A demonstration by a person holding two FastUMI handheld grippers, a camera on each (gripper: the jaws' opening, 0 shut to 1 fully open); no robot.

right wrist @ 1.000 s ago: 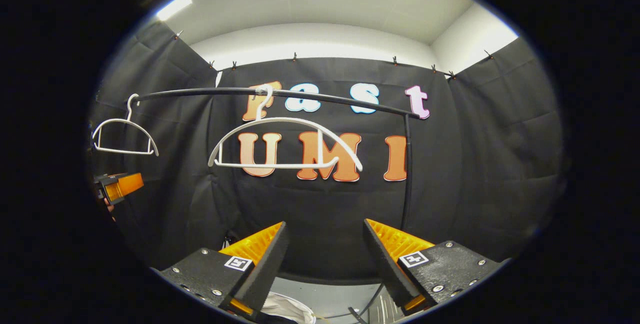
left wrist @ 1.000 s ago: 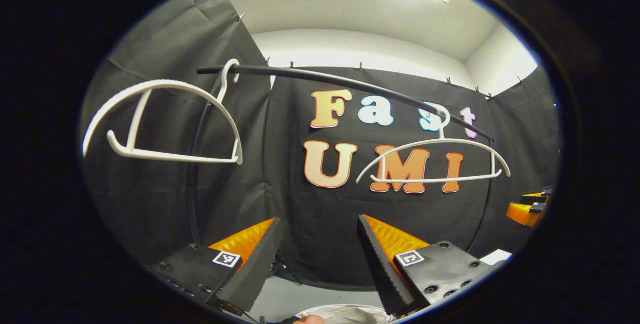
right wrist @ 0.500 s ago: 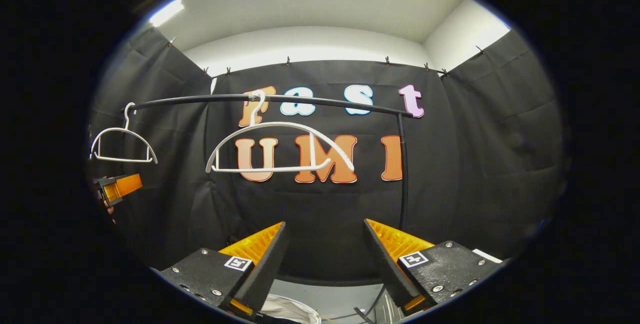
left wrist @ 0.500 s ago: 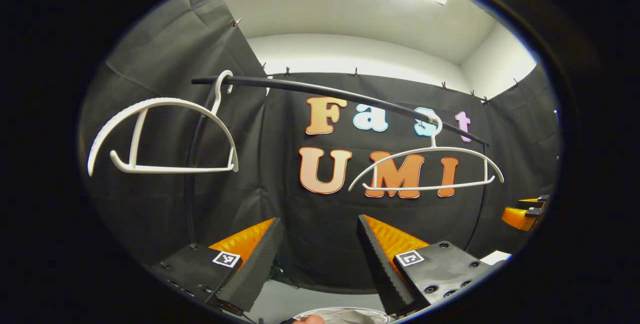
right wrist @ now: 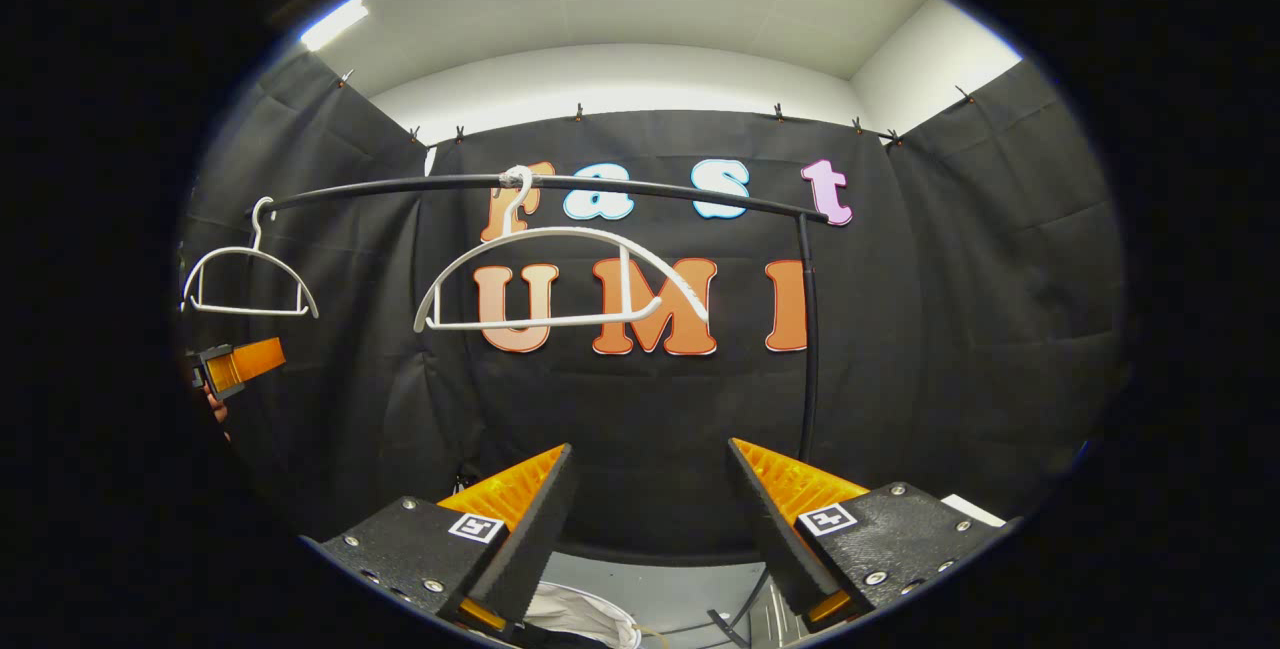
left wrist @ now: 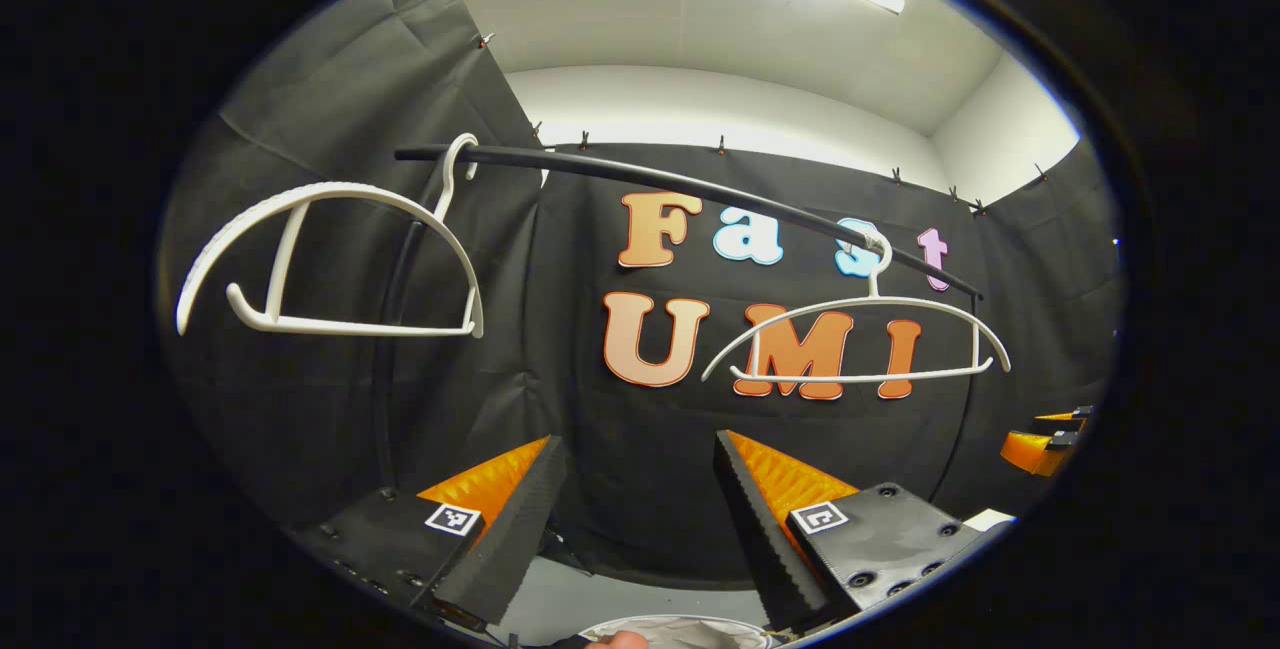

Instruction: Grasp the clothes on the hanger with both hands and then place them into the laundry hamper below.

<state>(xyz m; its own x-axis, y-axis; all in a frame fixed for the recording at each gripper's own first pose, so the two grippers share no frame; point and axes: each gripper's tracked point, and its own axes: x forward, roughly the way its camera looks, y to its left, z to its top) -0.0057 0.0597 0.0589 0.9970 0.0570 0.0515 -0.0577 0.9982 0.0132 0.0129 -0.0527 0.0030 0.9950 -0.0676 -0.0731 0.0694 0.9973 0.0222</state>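
Two bare hangers (left wrist: 330, 264) (left wrist: 860, 339), one rail (left wrist: 680, 191)

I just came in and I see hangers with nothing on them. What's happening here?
A person is holding a hand-held gripper in each hand in front of a black clothes rail. Two white hangers hang on it, and both are bare. The left hand-held gripper and the right hand-held gripper are both open and hold nothing. Low down, under the grippers, there is a bit of white cloth, probably the clothes already in the hamper.
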